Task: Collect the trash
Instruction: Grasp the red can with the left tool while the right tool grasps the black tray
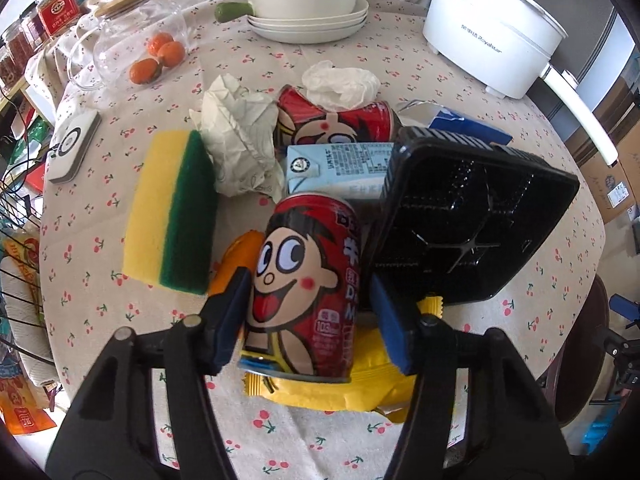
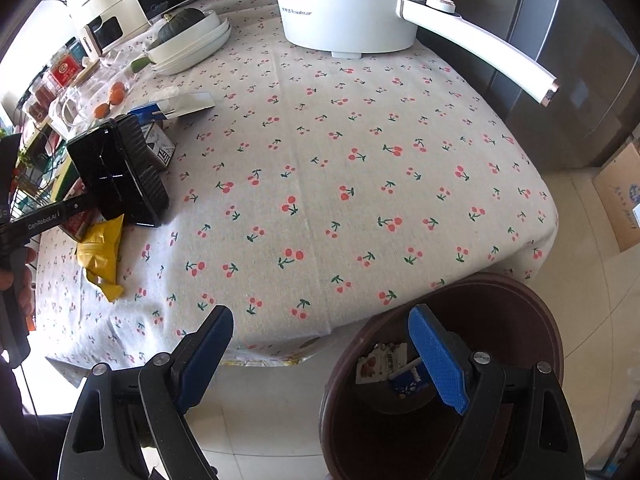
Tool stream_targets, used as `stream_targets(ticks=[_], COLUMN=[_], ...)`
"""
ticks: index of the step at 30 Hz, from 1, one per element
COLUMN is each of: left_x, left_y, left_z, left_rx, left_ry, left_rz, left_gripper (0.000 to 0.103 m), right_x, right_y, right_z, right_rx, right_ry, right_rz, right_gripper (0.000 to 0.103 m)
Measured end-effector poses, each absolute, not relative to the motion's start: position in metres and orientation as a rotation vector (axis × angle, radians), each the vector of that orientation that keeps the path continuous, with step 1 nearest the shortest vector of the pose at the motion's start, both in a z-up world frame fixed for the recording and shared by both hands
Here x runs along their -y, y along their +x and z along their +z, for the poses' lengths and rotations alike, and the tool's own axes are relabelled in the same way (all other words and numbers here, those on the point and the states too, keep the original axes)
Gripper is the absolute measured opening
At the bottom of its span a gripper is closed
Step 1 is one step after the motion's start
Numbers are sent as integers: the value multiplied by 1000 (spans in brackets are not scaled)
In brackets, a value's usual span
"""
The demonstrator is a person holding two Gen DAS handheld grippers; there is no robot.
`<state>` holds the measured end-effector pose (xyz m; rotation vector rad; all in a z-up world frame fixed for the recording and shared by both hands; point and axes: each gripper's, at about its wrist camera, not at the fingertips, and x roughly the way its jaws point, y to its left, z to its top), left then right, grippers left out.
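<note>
In the left wrist view my left gripper (image 1: 310,310) stands around a red cartoon drink can (image 1: 308,288) that lies on a yellow snack wrapper (image 1: 344,388). The left pad touches the can; a small gap shows at the right pad (image 1: 394,330). Behind it lie a blue milk carton (image 1: 340,170), a second red can (image 1: 340,122), crumpled tissues (image 1: 240,140), and a black plastic tray (image 1: 468,216) propped on edge. My right gripper (image 2: 320,356) is open and empty at the table's near edge, above a brown trash bin (image 2: 532,320) holding wrappers (image 2: 382,368).
A yellow-green sponge (image 1: 172,212) lies left of the can. Plates with a squash (image 1: 308,8), a glass jar with oranges (image 1: 156,56) and a white electric pot (image 1: 492,36) stand at the back. The pot's long handle (image 2: 480,44) juts over the table.
</note>
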<state>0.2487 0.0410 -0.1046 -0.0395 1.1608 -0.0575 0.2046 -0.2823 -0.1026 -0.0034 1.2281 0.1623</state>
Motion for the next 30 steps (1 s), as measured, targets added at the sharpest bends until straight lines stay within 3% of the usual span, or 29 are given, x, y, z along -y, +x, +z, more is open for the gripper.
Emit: stream_targets(ticks=[16, 24, 30], left_x=[-73, -79, -92], left_y=[214, 203, 198], left_z=[-81, -95, -107], left_rx=[-1113, -1205, -1270], left_ry=[-131, -88, -85], left_rz=[-106, -165, -144], left_gripper=[58, 65, 64], right_x=[164, 128, 132], right_y=[238, 243, 247], right_z=[-100, -119, -123], right_rx=[-1121, -1152, -1162], right_ry=[16, -28, -2], right_rz=[302, 321, 330], right_gripper=[91, 91, 91])
